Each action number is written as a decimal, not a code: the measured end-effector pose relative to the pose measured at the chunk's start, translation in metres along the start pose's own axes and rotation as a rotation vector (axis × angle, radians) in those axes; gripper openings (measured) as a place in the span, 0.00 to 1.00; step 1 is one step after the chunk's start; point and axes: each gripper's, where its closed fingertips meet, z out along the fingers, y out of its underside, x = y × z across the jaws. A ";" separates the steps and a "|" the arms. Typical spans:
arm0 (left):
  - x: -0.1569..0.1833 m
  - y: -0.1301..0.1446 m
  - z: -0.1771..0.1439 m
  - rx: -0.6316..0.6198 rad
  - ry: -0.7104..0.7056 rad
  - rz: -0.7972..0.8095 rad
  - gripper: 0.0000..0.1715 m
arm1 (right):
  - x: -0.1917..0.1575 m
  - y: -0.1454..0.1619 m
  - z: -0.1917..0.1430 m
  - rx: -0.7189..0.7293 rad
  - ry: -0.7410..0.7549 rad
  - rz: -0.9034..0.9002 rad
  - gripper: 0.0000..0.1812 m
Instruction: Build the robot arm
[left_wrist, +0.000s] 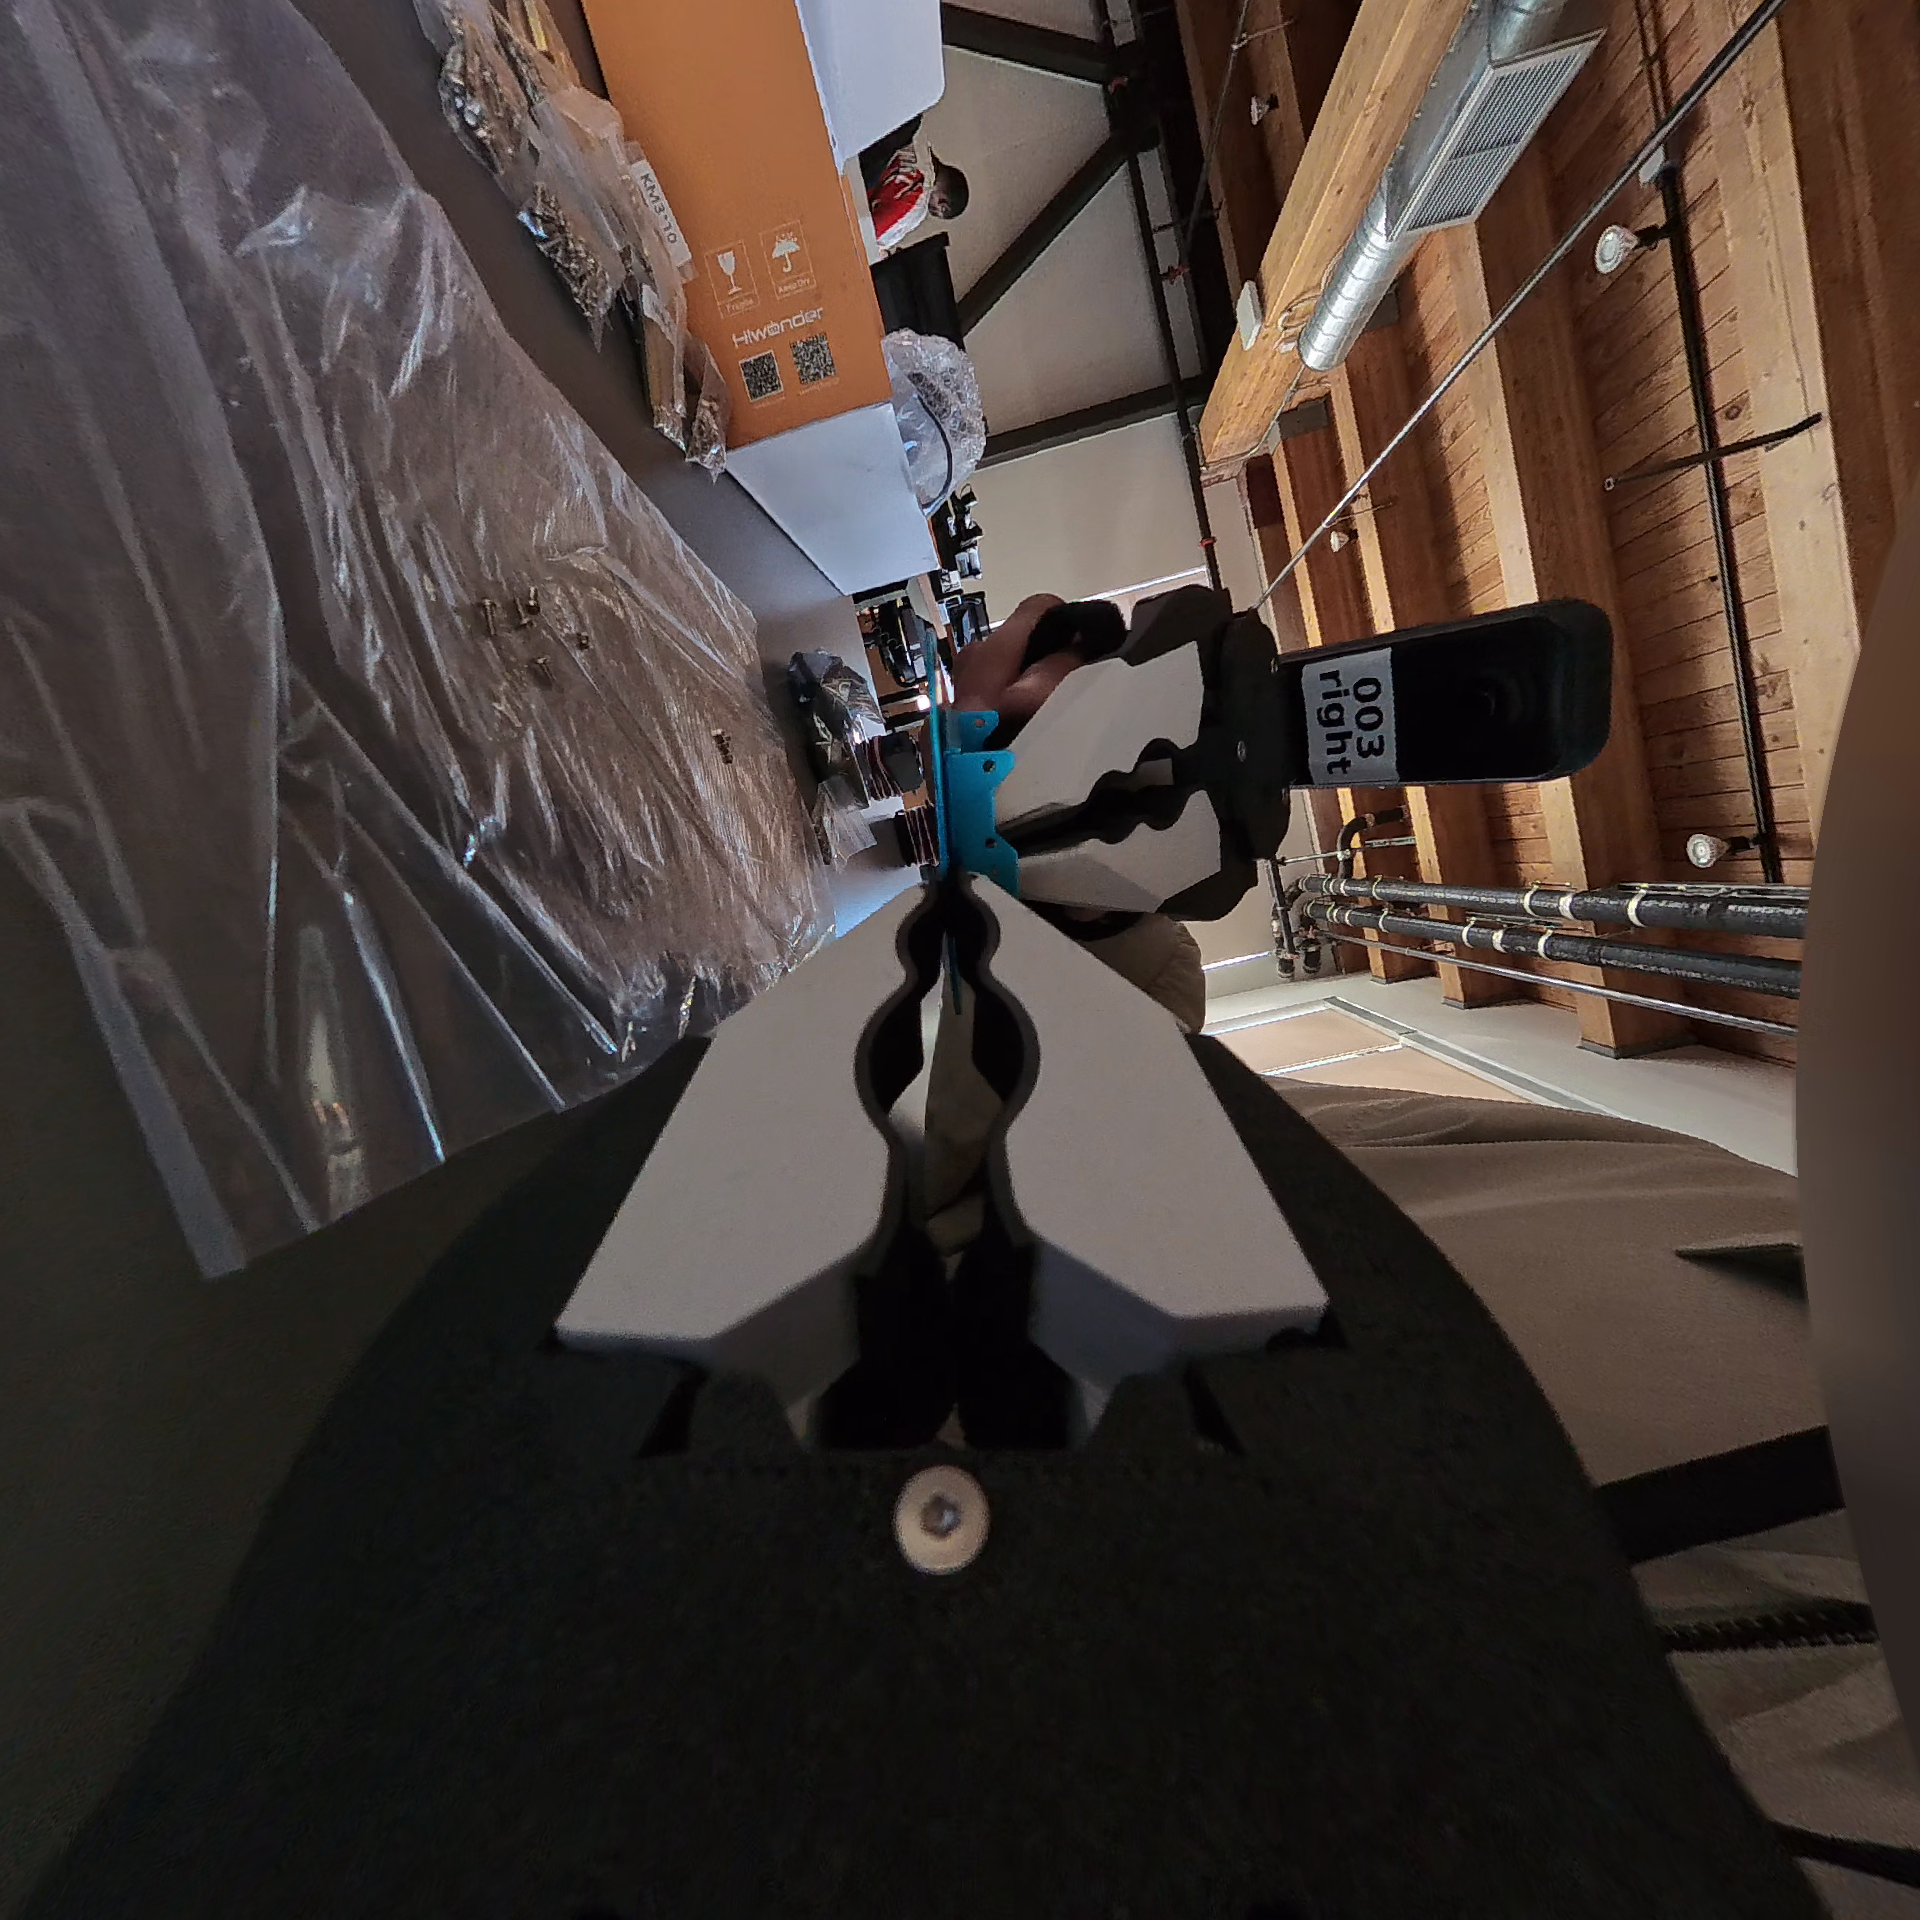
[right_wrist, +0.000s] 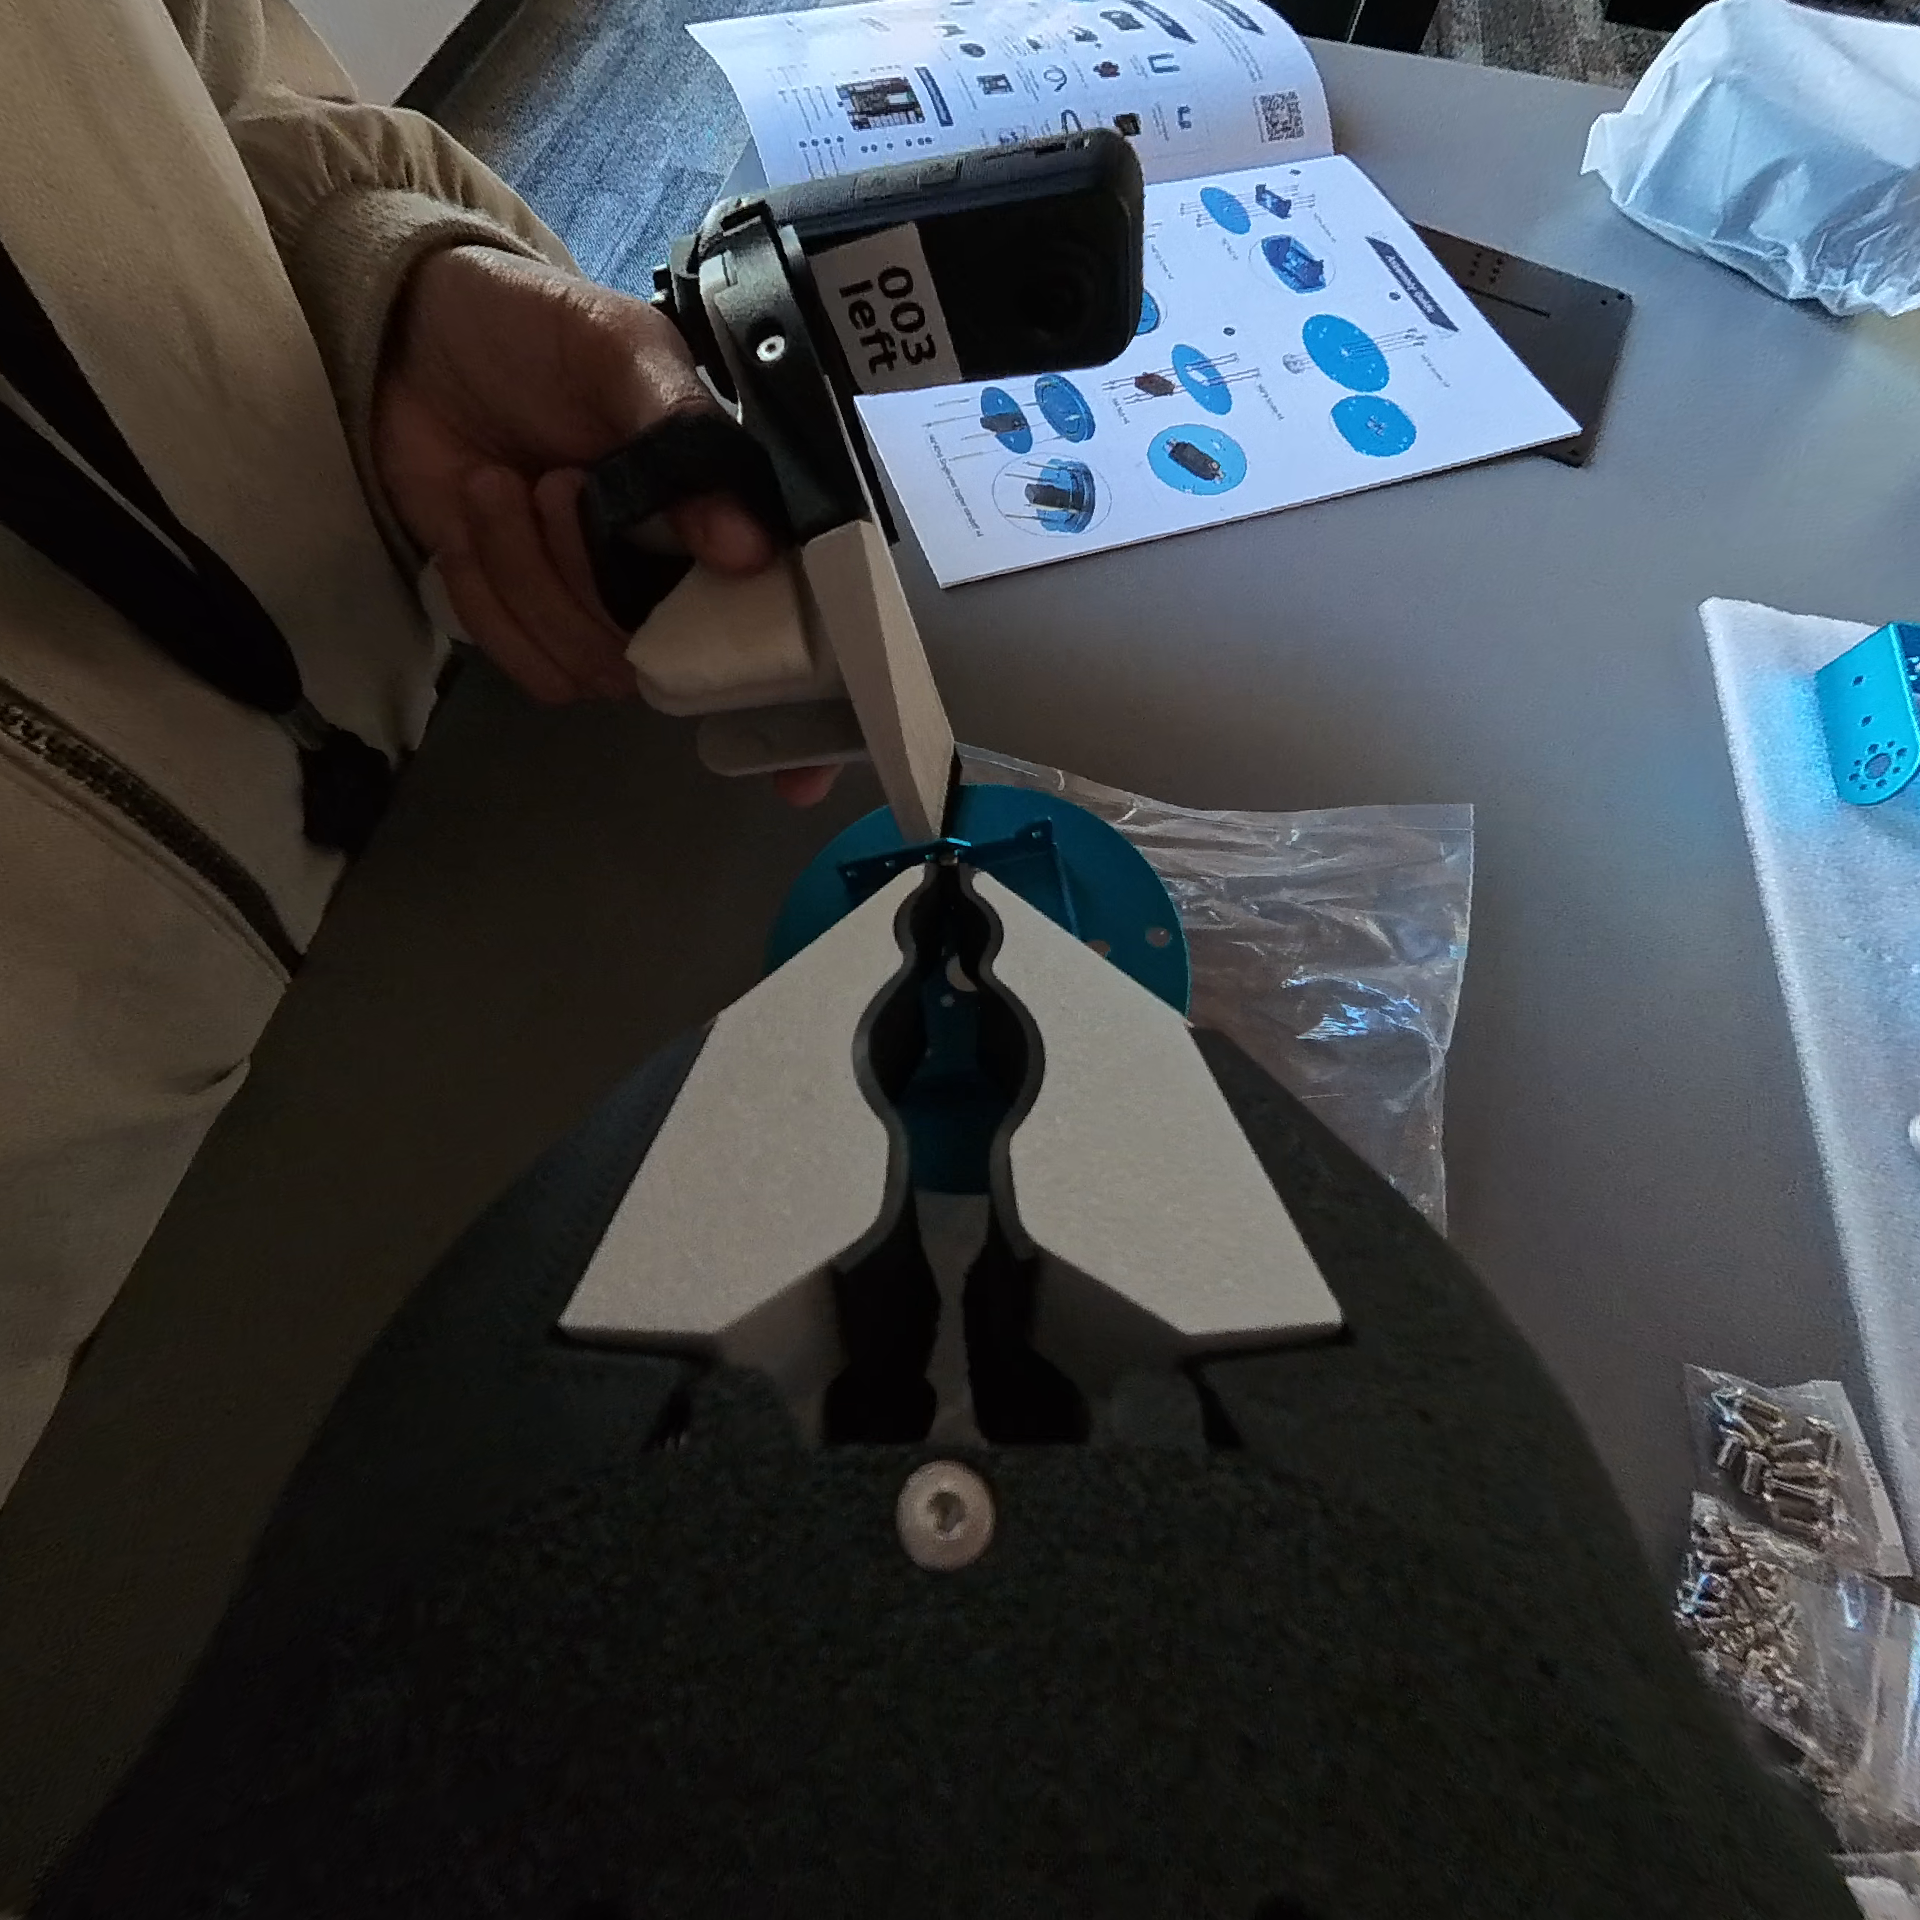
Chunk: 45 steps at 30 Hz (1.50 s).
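Left gripper (left_wrist: 951, 914) pinching disc (right_wrist: 1132, 883) edge, right gripper (right_wrist: 948, 868) pinching bracket (left_wrist: 977, 790); worth holding both square, grips light.

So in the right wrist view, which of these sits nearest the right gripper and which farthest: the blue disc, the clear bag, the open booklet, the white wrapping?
1. Blue disc, right at the right gripper tips.
2. Clear bag, just behind the disc, to the right.
3. Open booklet, farther up the table.
4. White wrapping, far top-right corner.
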 end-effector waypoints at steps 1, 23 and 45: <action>0.000 0.000 0.000 0.000 0.002 -0.002 0.00 | 0.000 0.000 0.000 0.001 -0.001 -0.001 0.00; -0.003 -0.001 0.000 0.006 0.019 -0.064 0.00 | 0.001 0.003 0.000 0.010 -0.008 0.011 0.00; -0.006 -0.002 -0.001 0.015 0.008 -0.073 0.00 | 0.004 0.005 0.002 0.006 0.022 -0.026 0.01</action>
